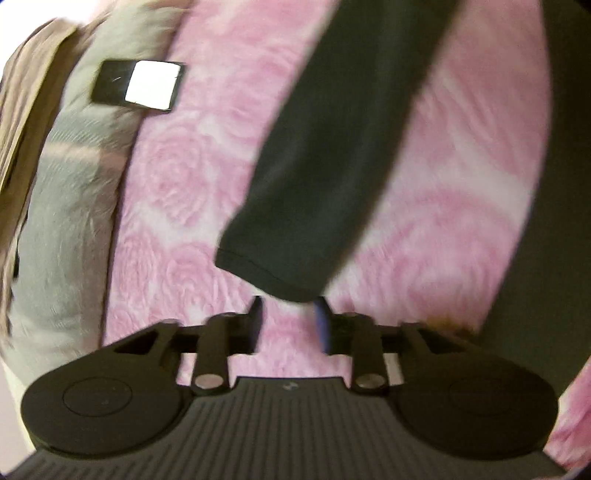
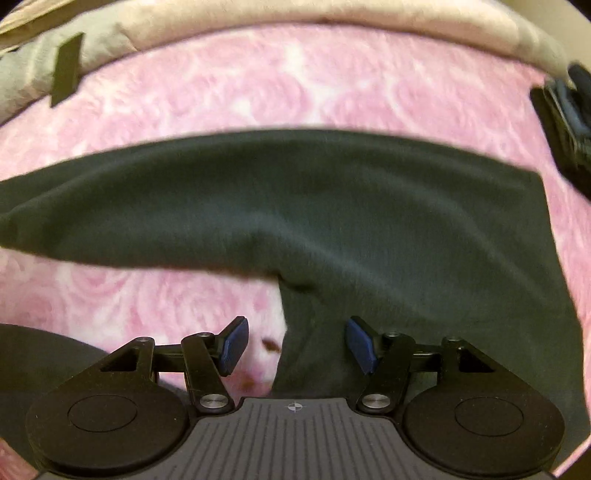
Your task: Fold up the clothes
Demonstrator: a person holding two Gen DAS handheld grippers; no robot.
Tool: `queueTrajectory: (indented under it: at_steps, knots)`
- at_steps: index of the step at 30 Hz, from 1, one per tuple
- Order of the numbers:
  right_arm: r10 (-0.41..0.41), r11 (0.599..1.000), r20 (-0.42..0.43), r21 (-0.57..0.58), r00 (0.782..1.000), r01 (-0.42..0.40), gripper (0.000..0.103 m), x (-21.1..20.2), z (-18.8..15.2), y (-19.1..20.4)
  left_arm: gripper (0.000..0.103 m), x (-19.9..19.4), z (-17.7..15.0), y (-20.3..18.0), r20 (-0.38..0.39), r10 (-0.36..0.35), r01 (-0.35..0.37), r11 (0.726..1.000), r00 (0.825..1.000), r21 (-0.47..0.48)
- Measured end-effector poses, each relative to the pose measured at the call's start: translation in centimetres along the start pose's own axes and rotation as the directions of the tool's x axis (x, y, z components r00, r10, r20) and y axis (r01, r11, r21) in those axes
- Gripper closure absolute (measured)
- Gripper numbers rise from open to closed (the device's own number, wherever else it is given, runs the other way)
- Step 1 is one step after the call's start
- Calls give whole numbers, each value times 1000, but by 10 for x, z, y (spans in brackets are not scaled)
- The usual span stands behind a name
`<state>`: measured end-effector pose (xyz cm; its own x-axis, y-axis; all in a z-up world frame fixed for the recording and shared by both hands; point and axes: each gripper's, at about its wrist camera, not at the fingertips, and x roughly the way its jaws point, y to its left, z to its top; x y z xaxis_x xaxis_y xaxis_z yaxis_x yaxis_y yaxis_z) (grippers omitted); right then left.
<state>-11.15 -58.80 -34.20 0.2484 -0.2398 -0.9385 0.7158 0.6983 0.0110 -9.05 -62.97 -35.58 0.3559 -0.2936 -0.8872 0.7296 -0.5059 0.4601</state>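
Observation:
A dark long-sleeved garment (image 2: 332, 206) lies spread on a pink rose-patterned blanket (image 2: 258, 88). In the left wrist view one sleeve (image 1: 332, 166) runs diagonally, and its hemmed cuff (image 1: 269, 269) ends just ahead of my fingertips. My left gripper (image 1: 290, 325) is open, with only blanket between its fingers. My right gripper (image 2: 297, 343) is open wide over the garment's near edge; a fold of dark cloth runs between the blue pads (image 2: 234, 345), which do not touch it. The frames are motion-blurred.
A phone (image 1: 140, 86) lies on grey cloth (image 1: 66, 192) at the blanket's left side. Beige bedding (image 2: 369, 33) borders the far edge. A black and blue tool, probably the other gripper (image 2: 565, 125), shows at the right rim. A dark shape (image 2: 40, 350) sits near left.

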Motion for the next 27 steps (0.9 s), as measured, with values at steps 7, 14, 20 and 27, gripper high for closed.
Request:
queueTrajectory:
  at_steps: [7, 14, 20, 27]
  knots:
    - [55, 998, 74, -45, 996, -52, 41, -1, 35, -10, 63, 25, 38, 43, 55, -68, 78, 974, 996, -213]
    - [64, 961, 105, -273, 992, -33, 41, 35, 95, -13, 99, 72, 45, 51, 29, -171, 173, 964, 985, -203]
    - [56, 892, 40, -450, 998, -32, 41, 84, 138, -6, 100, 74, 48, 77, 81, -79, 102, 933, 994, -345]
    - [88, 940, 104, -337, 991, -48, 41, 84, 169, -26, 99, 77, 55, 95, 88, -28, 63, 907, 996, -416]
